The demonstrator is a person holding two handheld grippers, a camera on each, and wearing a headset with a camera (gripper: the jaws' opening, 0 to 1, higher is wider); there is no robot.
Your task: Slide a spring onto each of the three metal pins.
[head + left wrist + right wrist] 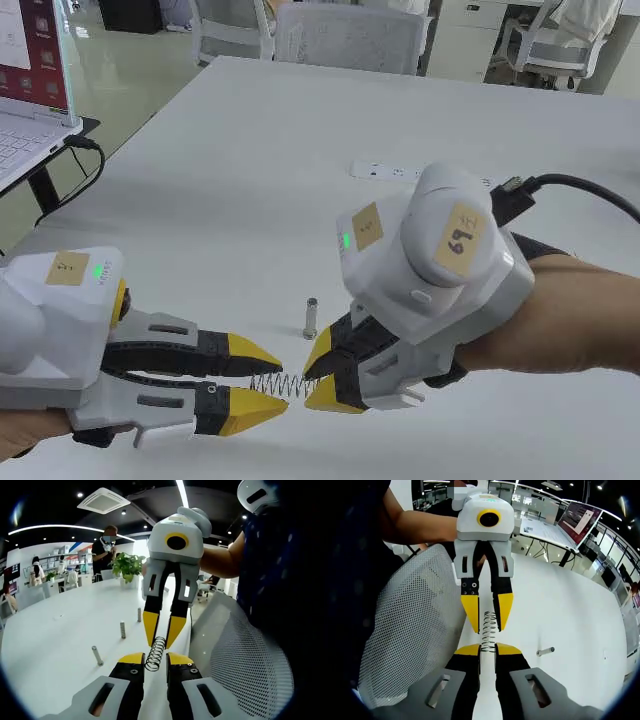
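A small wire spring [283, 382] hangs in the air between the two grippers, low over the table's near edge. My right gripper [312, 378] is shut on one end of the spring [489, 630]. The other end lies between the parted yellow fingertips of my left gripper [284, 384], whose jaws stand open around the spring [156, 653]. The right gripper [161, 642] faces me in the left gripper view, and the left gripper [488, 628] faces me in the right gripper view. One metal pin [311, 317] stands upright just beyond the spring. Three pins [97, 655] [122, 629] [139, 614] stand in a row.
The white table [300, 170] stretches away ahead. A laptop [25, 90] sits at the far left with a cable beside it. A white power strip [385, 170] lies further back. A mesh chair [410, 625] is at the near edge. Other people stand at distant desks.
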